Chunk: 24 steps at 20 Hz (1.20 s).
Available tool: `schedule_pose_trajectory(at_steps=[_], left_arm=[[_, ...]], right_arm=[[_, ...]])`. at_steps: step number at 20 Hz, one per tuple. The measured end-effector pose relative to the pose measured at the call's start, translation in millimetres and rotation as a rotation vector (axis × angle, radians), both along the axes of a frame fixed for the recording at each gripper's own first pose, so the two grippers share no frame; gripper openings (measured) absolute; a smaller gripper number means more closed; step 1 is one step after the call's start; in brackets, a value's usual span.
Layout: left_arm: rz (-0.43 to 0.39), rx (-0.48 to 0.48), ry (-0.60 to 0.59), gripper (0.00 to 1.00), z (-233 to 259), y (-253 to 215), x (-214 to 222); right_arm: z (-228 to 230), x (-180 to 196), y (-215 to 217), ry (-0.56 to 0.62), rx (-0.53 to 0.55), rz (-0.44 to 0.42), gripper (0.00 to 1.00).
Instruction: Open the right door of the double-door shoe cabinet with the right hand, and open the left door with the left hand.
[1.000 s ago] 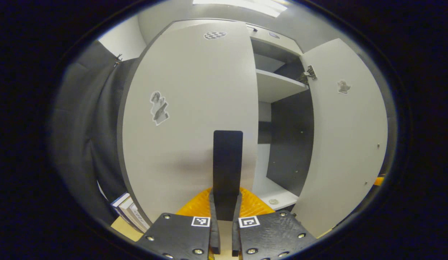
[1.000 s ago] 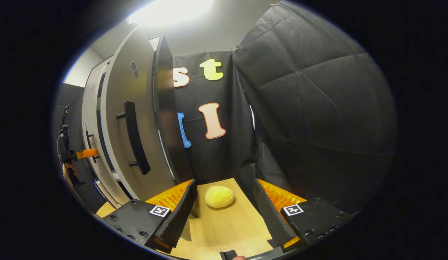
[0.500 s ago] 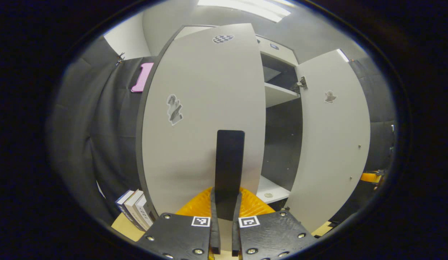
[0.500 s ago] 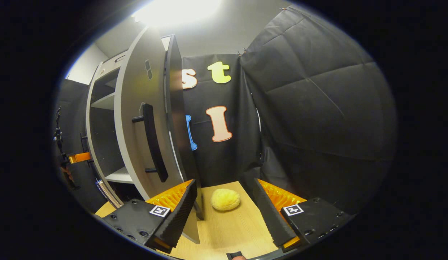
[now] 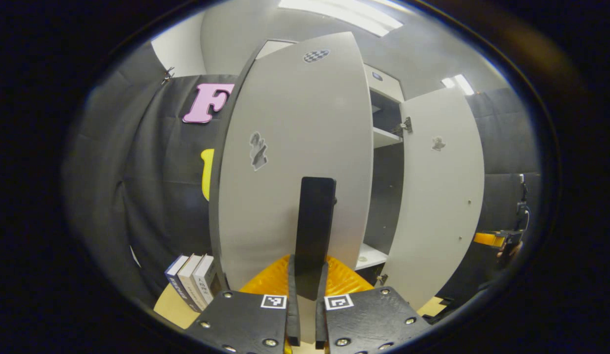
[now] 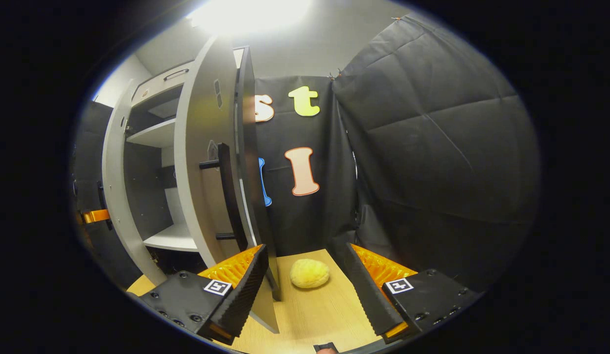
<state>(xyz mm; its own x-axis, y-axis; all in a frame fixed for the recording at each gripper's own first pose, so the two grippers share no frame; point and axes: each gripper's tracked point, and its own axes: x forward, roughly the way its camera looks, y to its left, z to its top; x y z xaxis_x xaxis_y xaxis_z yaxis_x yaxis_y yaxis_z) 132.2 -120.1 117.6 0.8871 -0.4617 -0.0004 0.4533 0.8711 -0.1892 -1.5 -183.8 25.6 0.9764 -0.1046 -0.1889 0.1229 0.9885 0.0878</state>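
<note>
The left door's handle (image 5: 313, 231) is clamped by the left tongs (image 5: 305, 275) — the right tongs (image 6: 305, 285) are held apart, near the right door (image 6: 206, 157).

The left door's handle (image 5: 314, 231) hides its lower end between the hand-held gripper (image 5: 305, 314) fingers.
</note>
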Motion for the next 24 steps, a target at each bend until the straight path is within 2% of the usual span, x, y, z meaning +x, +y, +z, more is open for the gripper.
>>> schedule_pose_trajectory(at_steps=[6,9,10,12,17,18,20,24], left_arm=[[0.025,0.036,-0.012,0.14,-3,38,-14],[0.067,0.051,-0.018,0.14,-6,65,-18],[0.088,0.060,-0.021,0.14,-7,78,-20],[0.137,0.085,-0.033,0.07,-9,101,-18],[0.297,0.128,-0.044,0.07,-13,166,-15],[0.296,0.108,-0.045,0.02,-13,169,-15],[0.269,0.043,-0.043,0.05,-12,166,-15],[0.300,0.108,-0.060,0.05,-10,168,-18]], right_arm=[[-2,-2,18,0.013,-0.021,0.001,0.98],[-1,-4,22,0.014,-0.033,-0.006,0.98],[-1,-4,24,0.014,-0.036,-0.007,0.98],[-1,-4,29,0.016,-0.047,-0.004,0.98],[0,-2,42,0.023,-0.093,0.010,0.98],[1,-2,45,0.021,-0.099,0.015,0.98],[2,-2,49,0.020,-0.110,0.025,0.98],[3,0,51,0.021,-0.116,0.029,0.97]])
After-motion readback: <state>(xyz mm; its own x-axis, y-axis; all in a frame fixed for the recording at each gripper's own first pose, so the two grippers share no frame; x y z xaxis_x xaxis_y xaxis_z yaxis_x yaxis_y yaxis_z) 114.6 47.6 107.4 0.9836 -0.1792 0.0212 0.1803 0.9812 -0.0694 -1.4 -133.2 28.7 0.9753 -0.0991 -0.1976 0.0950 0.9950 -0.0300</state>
